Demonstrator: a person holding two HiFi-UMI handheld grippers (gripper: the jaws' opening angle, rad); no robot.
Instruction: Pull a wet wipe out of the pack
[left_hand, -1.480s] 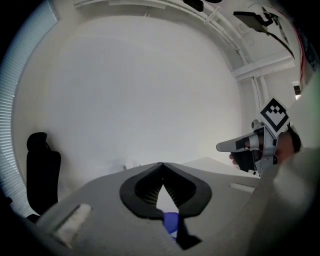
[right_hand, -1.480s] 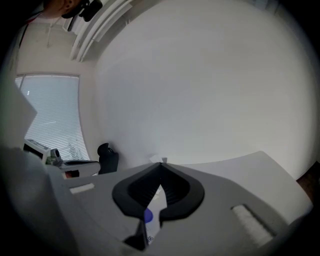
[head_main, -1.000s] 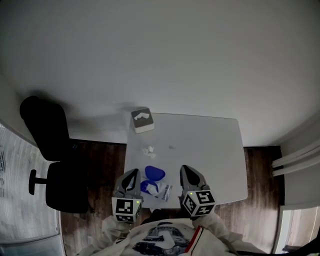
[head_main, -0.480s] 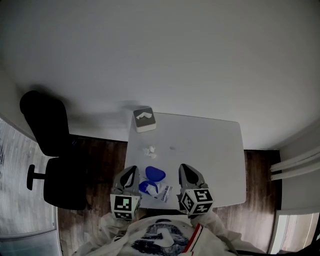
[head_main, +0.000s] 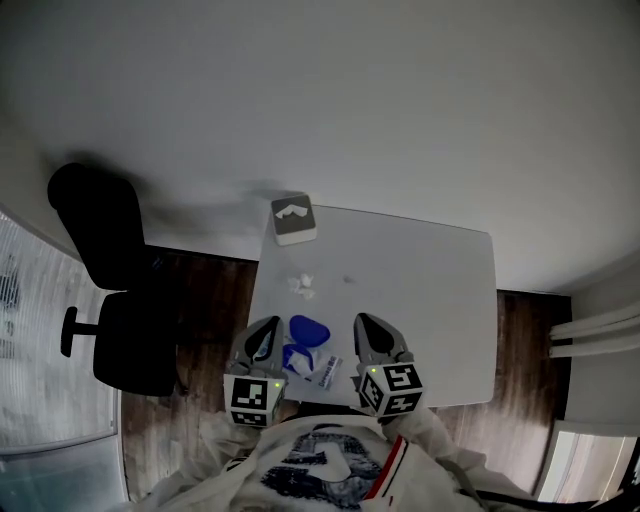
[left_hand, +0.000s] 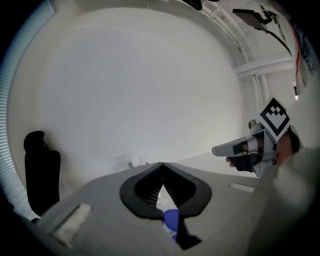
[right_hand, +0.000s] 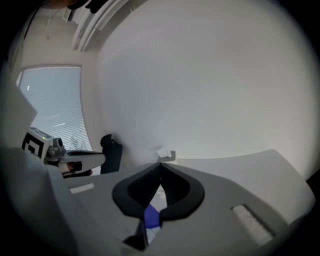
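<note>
- Two hand-held grippers hung over the near edge of one white table (head_main: 430, 290): the left gripper (head_main: 266, 330) and the right gripper (head_main: 367, 328). Each carried one marker cube.
- The left gripper's jaws were closed, their tips meeting, with nothing pinched between them.
- The right gripper's jaws were likewise closed tip to tip and held nothing.
- One wet wipe pack (head_main: 320, 370) lay flat on the table between the two grippers, close to the near edge. Neither gripper touched it.
- Two blue shapes showed on the pack, apparently its blue lid (head_main: 310, 328) flipped open toward the far side, and the frame below it.
- One grey tissue box (head_main: 294, 221) sat at the table's far left corner, with one white sheet poking out of its top.
- A small cluster of white crumpled scraps (head_main: 301, 285) lay between the box and the pack. How many scraps there were could not be made out.
- One black office chair (head_main: 108, 285) stood on the wooden floor to the left of the table, apart from it.
- In both gripper views the jaws covered most of the pack. Only a sliver of blue showed through the gap beneath the closed tips.
- The print on the pack's label was too small to read.
- The person's torso was cut off at the head view's bottom edge, and the hands were hidden behind the cubes.
</note>
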